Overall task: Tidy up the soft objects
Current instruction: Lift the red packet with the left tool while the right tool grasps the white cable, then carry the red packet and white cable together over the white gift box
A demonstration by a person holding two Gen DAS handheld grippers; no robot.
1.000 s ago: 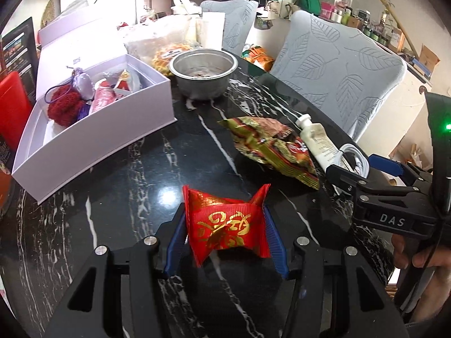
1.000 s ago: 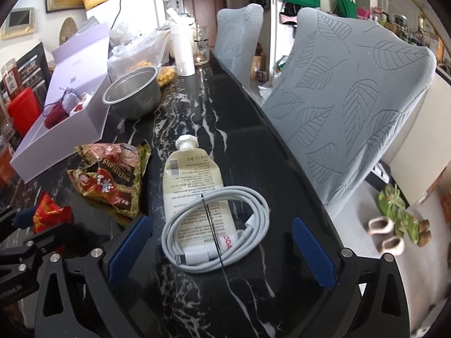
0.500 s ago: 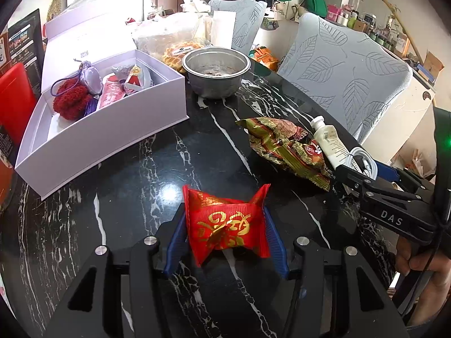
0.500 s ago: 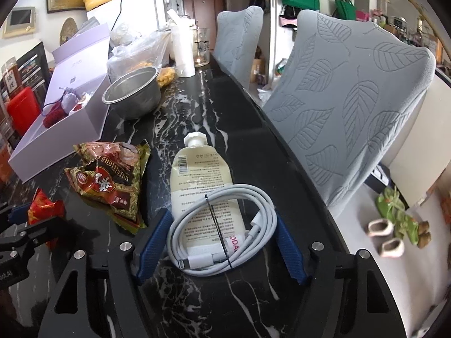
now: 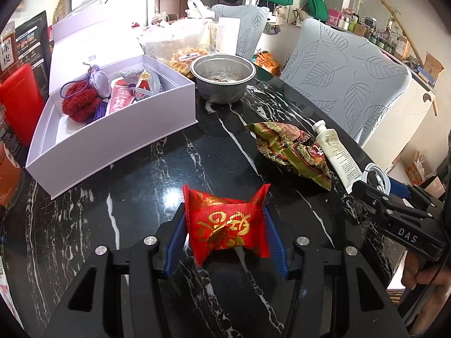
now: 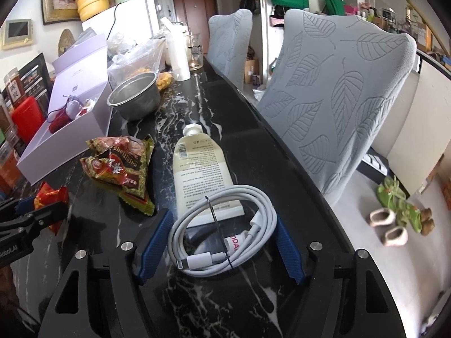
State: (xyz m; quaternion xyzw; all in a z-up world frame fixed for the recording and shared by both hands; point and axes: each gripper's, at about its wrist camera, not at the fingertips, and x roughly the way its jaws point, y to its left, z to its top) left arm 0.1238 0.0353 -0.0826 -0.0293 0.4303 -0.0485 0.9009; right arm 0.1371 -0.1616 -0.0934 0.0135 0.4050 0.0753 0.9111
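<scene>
My left gripper is shut on a red foil packet with gold print, held just above the black marble table. My right gripper has its blue pads pressed against both sides of a coiled white charging cable, whose far edge overlaps the bottom of a cream tube. A white open box at the far left holds a red knitted item, a lilac pouch and small packets. The right gripper also shows at the right edge of the left wrist view.
A green-and-red snack bag lies between the two grippers. A steel bowl stands behind the box, with bagged food beyond it. Two grey leaf-pattern chairs stand along the table's right edge. A red container stands left of the box.
The right gripper's jaws have narrowed from wide apart onto the sides of the cable coil. The left gripper keeps its hold on the red packet.
</scene>
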